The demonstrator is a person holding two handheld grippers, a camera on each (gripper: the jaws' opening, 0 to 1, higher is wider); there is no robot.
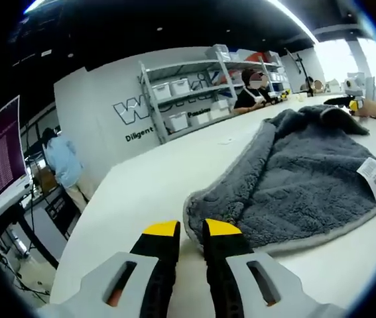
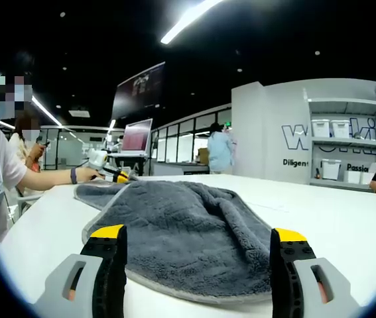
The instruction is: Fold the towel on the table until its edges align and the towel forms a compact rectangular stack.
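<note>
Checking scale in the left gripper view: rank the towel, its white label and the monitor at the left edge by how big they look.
1. towel
2. monitor, cut off by the view's edge
3. label

My left gripper view rides low over the white table [image 1: 154, 179], looking forward along its yellow-tipped jaws, which rise at bottom centre; the grey fluffy towel [image 1: 294, 185] spreads across the right half of the frame, its near edge just beyond the jaw tips. My right gripper view sits equally low, close against another side of the same towel [image 2: 181, 232], which fills lower centre between its two jaws. Both views share the towel, the tabletop and the grey wall with white lettering [image 1: 131, 109], upper centre left, far right here [image 2: 307, 139].
</note>
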